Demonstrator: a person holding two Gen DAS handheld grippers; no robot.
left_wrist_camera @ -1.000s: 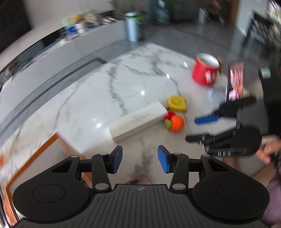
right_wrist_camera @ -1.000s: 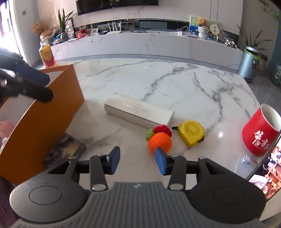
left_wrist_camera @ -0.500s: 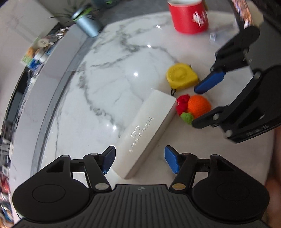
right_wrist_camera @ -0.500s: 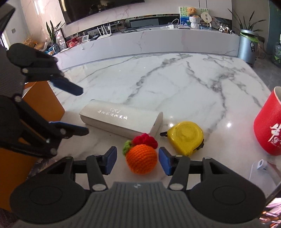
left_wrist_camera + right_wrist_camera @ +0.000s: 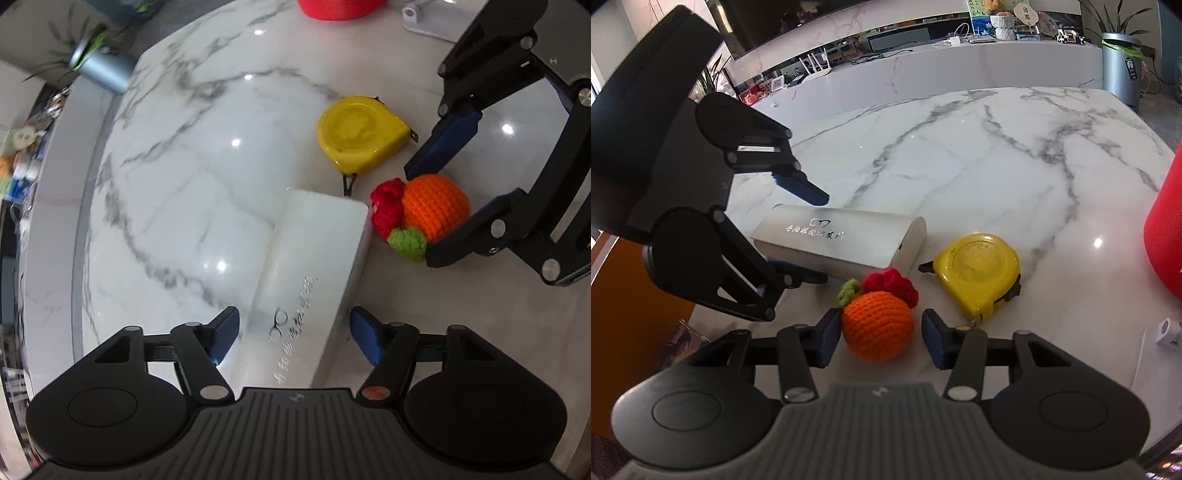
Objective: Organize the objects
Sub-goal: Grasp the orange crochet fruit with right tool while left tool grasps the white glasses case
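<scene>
Both grippers are down on the table now, and we've got each one straddling its target. Our left gripper is spread wide around the near end of the white case, pads clear of both long sides, nothing held yet. Our right gripper is open too, narrower, with the crochet orange sitting right between the fingers; the left pad looks to be touching or nearly so, the right one shows a gap.

We'd judge the step as a double pickup, likely bound for the orange box at the left edge. To do it well, we want the left pads square to the case's long sides and a bit further along it, since gripping so near the end could let it tip. On the right, we close gently: the orange is soft and round, so centre it and keep the pads low on its belly, clear of the red and green tufts. The tape lies just beside it, so we lift straight up.

Counting, big to small: one table, one orange box, one red cup, one case, one yellow tape, one crochet orange.
</scene>
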